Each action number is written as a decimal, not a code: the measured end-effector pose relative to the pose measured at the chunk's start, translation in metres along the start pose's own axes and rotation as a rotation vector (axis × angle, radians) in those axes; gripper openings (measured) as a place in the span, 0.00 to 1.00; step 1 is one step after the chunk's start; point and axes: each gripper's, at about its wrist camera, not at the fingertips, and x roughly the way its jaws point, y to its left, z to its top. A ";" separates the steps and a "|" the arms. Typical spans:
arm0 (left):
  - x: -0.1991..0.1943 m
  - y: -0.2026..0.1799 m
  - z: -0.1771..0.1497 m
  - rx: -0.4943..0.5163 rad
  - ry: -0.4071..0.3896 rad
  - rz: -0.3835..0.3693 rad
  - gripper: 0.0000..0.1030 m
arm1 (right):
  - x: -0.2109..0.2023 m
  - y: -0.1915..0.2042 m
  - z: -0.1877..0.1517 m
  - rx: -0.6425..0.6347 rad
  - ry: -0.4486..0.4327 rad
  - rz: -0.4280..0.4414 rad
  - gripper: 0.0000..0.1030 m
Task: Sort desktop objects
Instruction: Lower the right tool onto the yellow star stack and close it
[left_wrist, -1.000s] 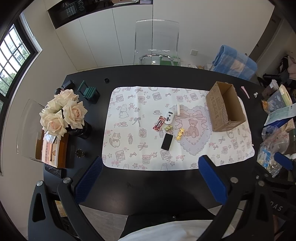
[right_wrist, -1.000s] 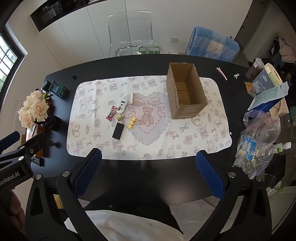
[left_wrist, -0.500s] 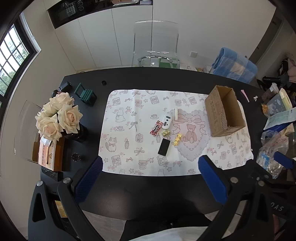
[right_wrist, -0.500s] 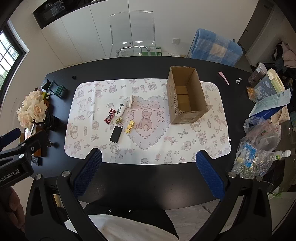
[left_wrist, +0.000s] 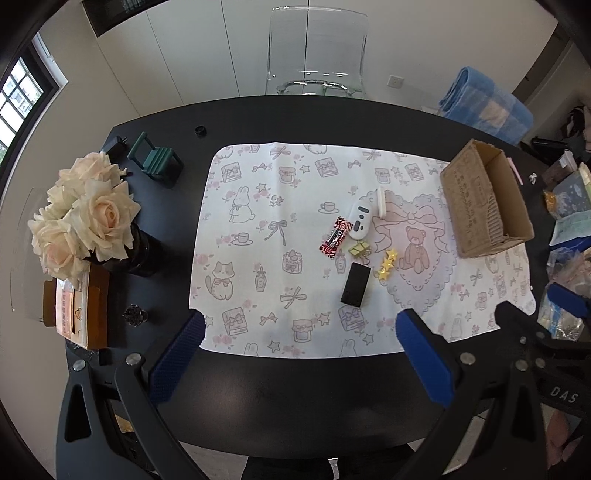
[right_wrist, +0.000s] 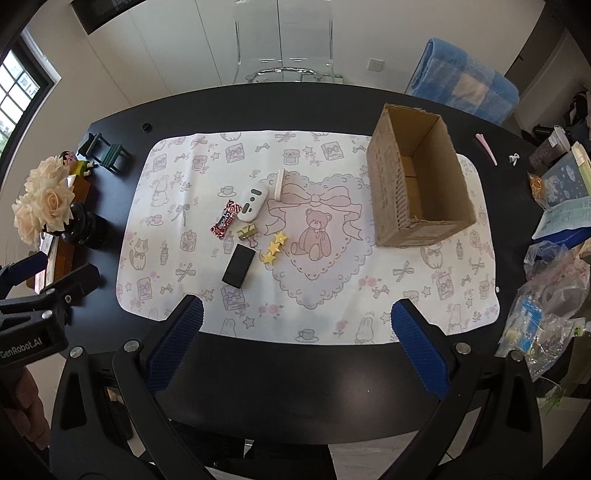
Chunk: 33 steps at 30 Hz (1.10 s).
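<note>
Small items lie together mid-mat: a red candy bar (left_wrist: 335, 237) (right_wrist: 224, 220), a white remote-like device (left_wrist: 360, 219) (right_wrist: 253, 204), a white stick (right_wrist: 280, 184), a gold binder clip (left_wrist: 359, 249) (right_wrist: 246, 232), a yellow star hair clip (left_wrist: 386, 264) (right_wrist: 275, 247) and a black rectangular block (left_wrist: 355, 284) (right_wrist: 239, 266). An open empty cardboard box (left_wrist: 485, 199) (right_wrist: 417, 190) stands on the mat's right side. My left gripper (left_wrist: 301, 354) and right gripper (right_wrist: 295, 341) are both open and empty, above the near table edge, short of the items.
A patterned placemat (left_wrist: 258, 221) (right_wrist: 332, 295) covers the black table (right_wrist: 295, 387). Roses in a dark vase (left_wrist: 85, 218), a small green chair (left_wrist: 157, 160) and a wooden box (left_wrist: 79, 310) stand at left. Plastic bags and papers (right_wrist: 546, 302) crowd the right edge. A clear chair (left_wrist: 317, 51) stands behind.
Both grippers have moved forward and down toward the table; the mat and items appear larger and closer. Nothing on the table has moved.
</note>
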 end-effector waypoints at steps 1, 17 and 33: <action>0.007 -0.001 0.000 0.006 -0.001 0.008 1.00 | 0.008 0.003 0.002 -0.006 -0.004 -0.004 1.00; 0.124 0.023 0.010 -0.036 0.019 -0.015 1.00 | 0.136 0.015 0.020 0.014 0.032 -0.027 1.00; 0.208 0.026 0.012 0.005 0.034 -0.005 1.00 | 0.237 0.010 0.019 0.075 0.106 -0.056 0.91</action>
